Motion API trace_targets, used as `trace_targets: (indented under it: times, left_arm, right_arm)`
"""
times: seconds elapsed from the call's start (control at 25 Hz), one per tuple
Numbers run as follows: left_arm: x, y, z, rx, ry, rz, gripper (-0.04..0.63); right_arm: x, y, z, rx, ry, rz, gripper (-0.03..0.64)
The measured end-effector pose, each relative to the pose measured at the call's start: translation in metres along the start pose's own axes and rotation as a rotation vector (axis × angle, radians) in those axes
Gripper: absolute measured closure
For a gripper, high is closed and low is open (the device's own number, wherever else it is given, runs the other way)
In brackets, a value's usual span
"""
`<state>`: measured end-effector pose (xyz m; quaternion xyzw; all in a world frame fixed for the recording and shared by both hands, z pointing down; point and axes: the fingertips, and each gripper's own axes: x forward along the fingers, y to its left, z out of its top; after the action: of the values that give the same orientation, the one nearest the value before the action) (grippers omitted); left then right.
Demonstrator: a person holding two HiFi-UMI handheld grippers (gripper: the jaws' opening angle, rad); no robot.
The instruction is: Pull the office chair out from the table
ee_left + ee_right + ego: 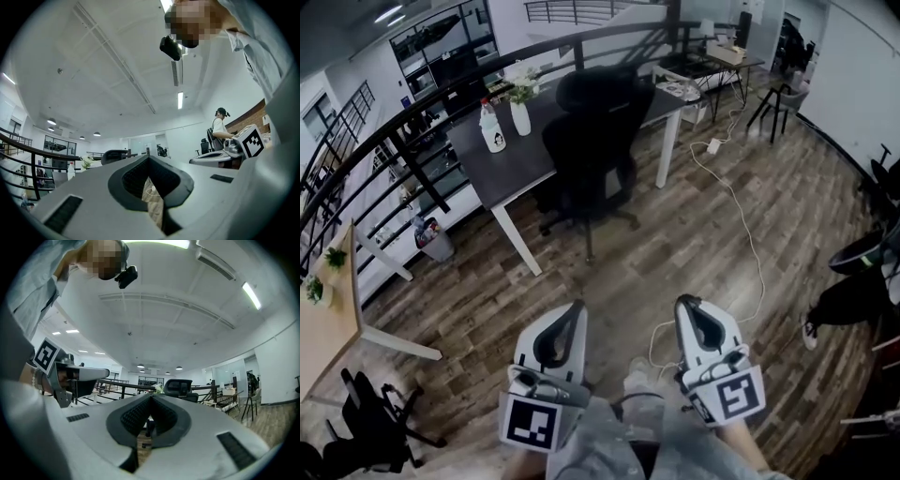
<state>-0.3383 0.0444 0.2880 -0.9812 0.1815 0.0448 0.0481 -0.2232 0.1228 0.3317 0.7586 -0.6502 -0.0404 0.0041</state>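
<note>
Low over the wood-plank floor (675, 253), left gripper (577, 306) and right gripper (683, 302) side by side, each with jaws pressed together on nothing. Well ahead of both, black office chair (595, 141), pushed in at the near edge of a dark-topped table (502, 169). On the tabletop, left of the chair, a white vase (520, 117) of pale flowers beside a labelled bottle (492, 129). Right of the chair, a white cable (742, 217) trailing across the boards. Beyond the table, a black railing (412, 114).

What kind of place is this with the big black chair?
Most likely an office: a black office chair is tucked at a long dark table, another cluttered desk stands farther back, and a white cable runs across the wood floor.
</note>
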Motion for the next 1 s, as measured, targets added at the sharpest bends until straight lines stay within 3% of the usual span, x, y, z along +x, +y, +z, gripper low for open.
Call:
trace_targets:
  times: [0.36,0.6,0.76,1.0]
  left_arm:
    - [0.095,0.016,0.0,0.037,-0.003,0.059,0.594]
    - [0.156,0.013,0.004,0.081,-0.042,0.054,0.594]
    - [0.181,0.006,0.002,0.115,-0.049,0.04,0.594]
    - [0.203,0.003,0.003,0.113,-0.068,0.012,0.594]
  right_arm:
    - [0.067,-0.083,0.004,-0.019,-0.033,0.063,0.62]
    - [0.101,-0.131,0.015,-0.04,-0.083,0.056,0.619]
    - [0.116,-0.15,0.01,-0.081,-0.044,0.049,0.62]
    - [0.128,-0.156,-0.014,-0.114,0.114,0.065,0.62]
